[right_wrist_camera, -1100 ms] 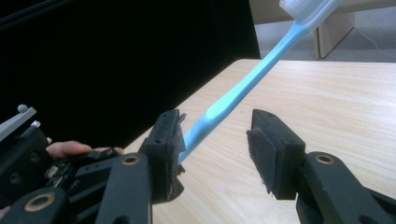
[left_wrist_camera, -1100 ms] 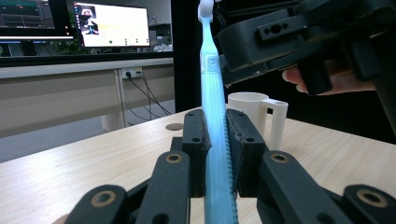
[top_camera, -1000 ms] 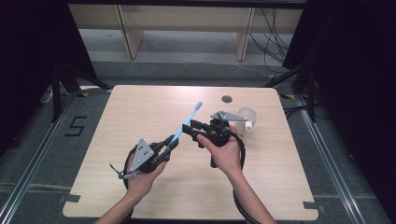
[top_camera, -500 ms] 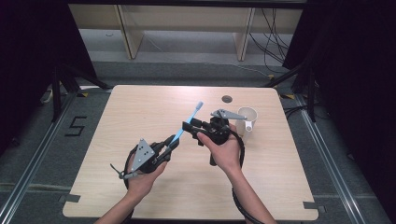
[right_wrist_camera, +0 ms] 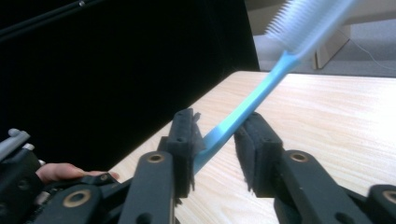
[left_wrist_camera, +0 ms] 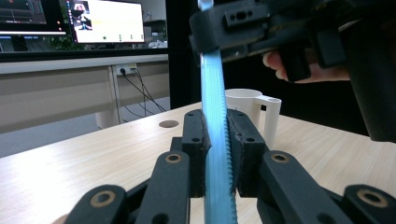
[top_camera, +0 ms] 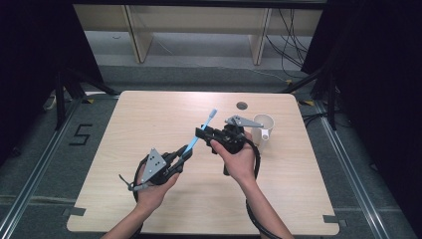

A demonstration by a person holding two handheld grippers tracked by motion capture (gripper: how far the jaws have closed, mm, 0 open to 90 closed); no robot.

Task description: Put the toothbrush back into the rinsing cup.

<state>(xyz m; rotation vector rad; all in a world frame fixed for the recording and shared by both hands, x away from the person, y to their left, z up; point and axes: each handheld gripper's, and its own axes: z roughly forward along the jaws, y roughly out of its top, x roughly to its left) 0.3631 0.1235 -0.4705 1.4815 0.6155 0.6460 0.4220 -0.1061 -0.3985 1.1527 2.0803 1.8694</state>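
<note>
Handover approx half done. Left gripper [top_camera: 186, 154] jaws pinched tight on lower handle of the light-blue plastic toothbrush [top_camera: 201, 133], held in air over the pale wooden table [top_camera: 149, 114], bristle end up and away. Right gripper [top_camera: 201, 133] jaws have just been closing round mid handle; one pad touches, other has a gap, so no grip yet. Left to do: right clamps, left lets go, prob drop into the white plastic mug [top_camera: 263, 127] just behind right hand. Nothing blocking the path.

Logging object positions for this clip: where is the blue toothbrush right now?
In the high view the blue toothbrush is held above mid-table, its handle clamped in the left gripper, its shaft passing between the right gripper jaws, left of the white cup.
</note>
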